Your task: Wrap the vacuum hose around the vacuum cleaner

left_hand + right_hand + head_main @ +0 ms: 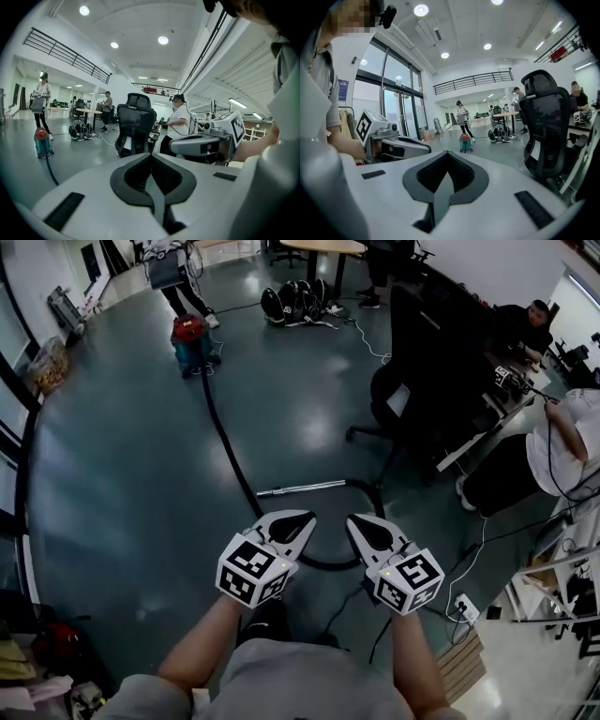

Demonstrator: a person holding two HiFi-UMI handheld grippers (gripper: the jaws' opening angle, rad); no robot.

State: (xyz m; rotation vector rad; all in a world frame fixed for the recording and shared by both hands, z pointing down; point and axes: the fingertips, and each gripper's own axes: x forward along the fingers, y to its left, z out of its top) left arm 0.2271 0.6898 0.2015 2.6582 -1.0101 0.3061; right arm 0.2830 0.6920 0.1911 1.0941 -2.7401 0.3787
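Lying before the pressed-together left tool (305,518) and right tool (354,521), the hose's wand (302,488) shows only in head view.

Part of vacuum hose (228,451) behind left tool (302,519) and right tool (356,523)

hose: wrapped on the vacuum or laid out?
Laid out. The hose runs across the floor from the vacuum to the metal wand, with none visibly coiled round the vacuum.

Vacuum cleaner (190,338): red lid, teal body. Vacuum hose (225,442): black. Wand (300,488): silver. Floor (122,456): dark grey-green, glossy. Left gripper (302,519), right gripper (356,523): white shells, black pads, black-and-white square markers. Office chair (441,362): black. Wearer's T-shirt (309,690): grey.
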